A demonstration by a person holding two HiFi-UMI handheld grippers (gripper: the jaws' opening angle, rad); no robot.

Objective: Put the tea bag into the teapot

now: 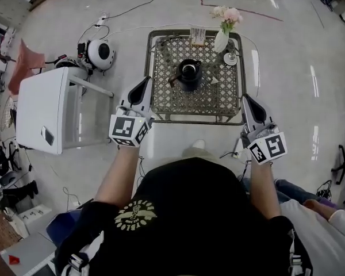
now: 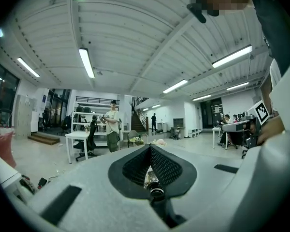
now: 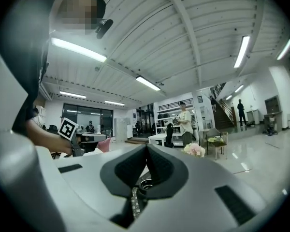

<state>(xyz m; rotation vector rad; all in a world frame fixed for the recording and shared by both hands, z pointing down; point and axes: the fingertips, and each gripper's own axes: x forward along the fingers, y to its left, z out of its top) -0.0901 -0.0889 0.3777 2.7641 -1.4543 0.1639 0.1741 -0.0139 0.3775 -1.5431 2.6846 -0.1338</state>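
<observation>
A dark teapot (image 1: pixel 189 73) with its top open stands in the middle of a small metal lattice table (image 1: pixel 164 105) ahead of me. A small pale item (image 1: pixel 214 80), maybe the tea bag, lies just right of the pot. My left gripper (image 1: pixel 147 79) is held level at the table's near left corner, and its jaws meet at the tip (image 2: pixel 149 148) with nothing between them. Off the near right corner is my right gripper (image 1: pixel 245 96), with its jaws (image 3: pixel 147 146) likewise shut and empty. Both grippers are short of the teapot.
At the table's far edge stand a white vase of pink flowers (image 1: pixel 222 38), a small card (image 1: pixel 198 36) and a white dish (image 1: pixel 230 59). A white side table (image 1: pixel 43 111) is at the left, with a round white device (image 1: pixel 99 53) and cables on the floor behind it.
</observation>
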